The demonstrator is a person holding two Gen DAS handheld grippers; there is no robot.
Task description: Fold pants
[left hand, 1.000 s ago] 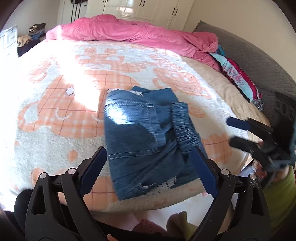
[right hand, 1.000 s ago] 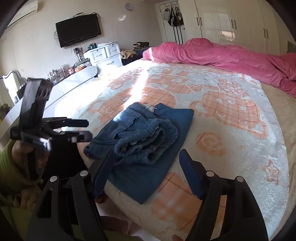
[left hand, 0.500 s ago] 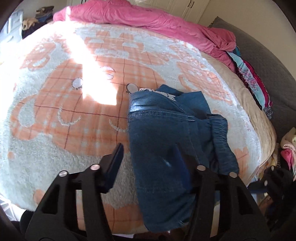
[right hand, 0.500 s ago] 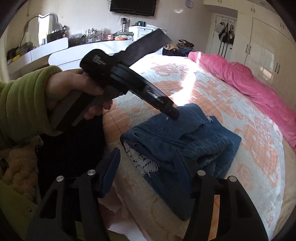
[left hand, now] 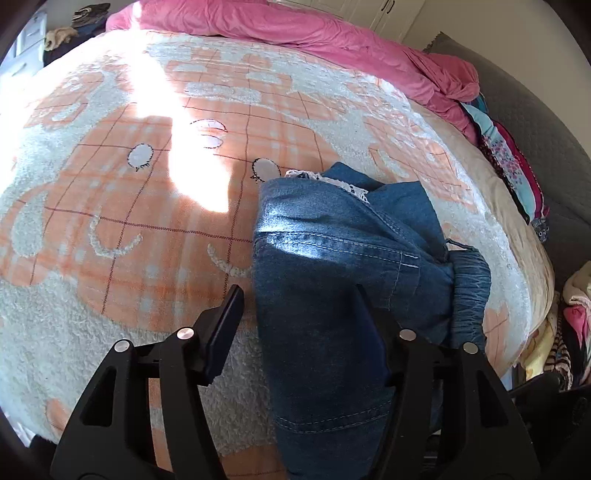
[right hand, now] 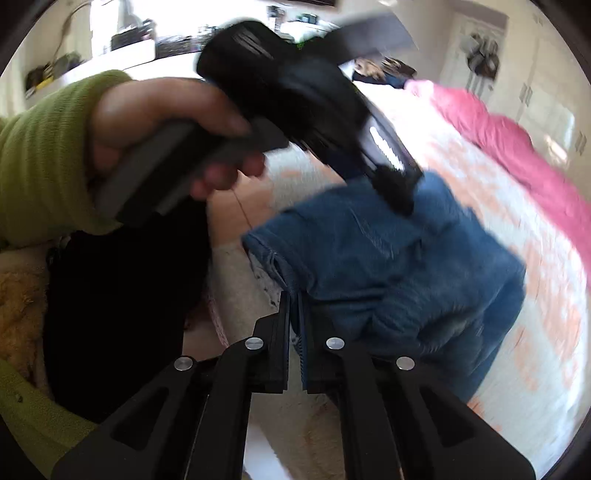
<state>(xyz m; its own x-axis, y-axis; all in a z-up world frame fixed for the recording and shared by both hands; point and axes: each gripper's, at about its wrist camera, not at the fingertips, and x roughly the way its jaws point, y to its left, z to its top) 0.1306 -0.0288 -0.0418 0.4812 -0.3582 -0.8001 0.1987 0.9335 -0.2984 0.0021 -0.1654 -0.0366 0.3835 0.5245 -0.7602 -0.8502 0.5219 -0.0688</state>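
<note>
The folded blue denim pants point(left hand: 343, 280) lie on the orange-and-white bed blanket point(left hand: 122, 206) near its front right edge. My left gripper point(left hand: 299, 306) is open, its jaws straddling the left edge of the pants, the right finger point(left hand: 371, 332) resting on the denim. In the right wrist view my right gripper point(right hand: 294, 306) is shut on the near corner of the pants point(right hand: 388, 266), by the lace-trimmed hem. The left gripper point(right hand: 395, 188), held by a hand in a green sleeve, presses down on top of the pants; this view is blurred.
A pink duvet point(left hand: 314, 33) lies across the far side of the bed. Patterned clothes point(left hand: 513, 162) lie along the right edge by a grey headboard point(left hand: 546, 122). A white dresser point(right hand: 129, 51) stands beyond the bed. More clothes point(left hand: 572, 317) are piled right of the bed.
My right gripper moved in and closed on the near corner of the pants. My left gripper came forward and lower over the pants' left edge.
</note>
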